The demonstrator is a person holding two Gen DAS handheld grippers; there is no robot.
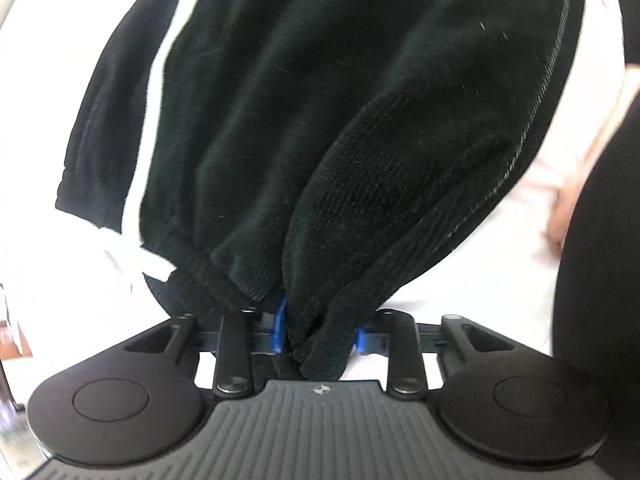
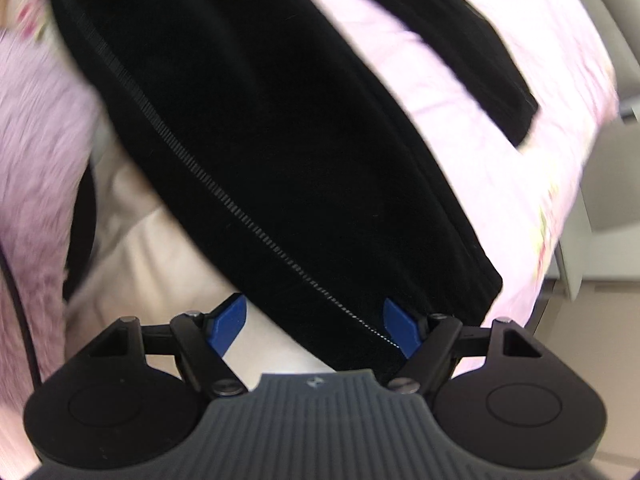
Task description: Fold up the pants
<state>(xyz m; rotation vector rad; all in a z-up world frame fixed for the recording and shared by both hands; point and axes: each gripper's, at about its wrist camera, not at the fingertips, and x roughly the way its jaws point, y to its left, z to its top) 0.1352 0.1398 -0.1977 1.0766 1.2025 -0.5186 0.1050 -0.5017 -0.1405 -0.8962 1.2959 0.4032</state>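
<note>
The black pants with a white side stripe hang bunched from my left gripper, whose blue fingers are shut on the ribbed cuff end. In the right wrist view the black pants stretch diagonally across a pink bedsheet. My right gripper is open, its blue fingers spread wide, with the pants' seamed edge lying between them and against the right finger. A second black part of the pants lies farther back on the sheet.
A white surface lies under the pants in the left view. A pink fuzzy blanket is at the left and pale cream fabric sits below the pants. A person's dark sleeve is at the right.
</note>
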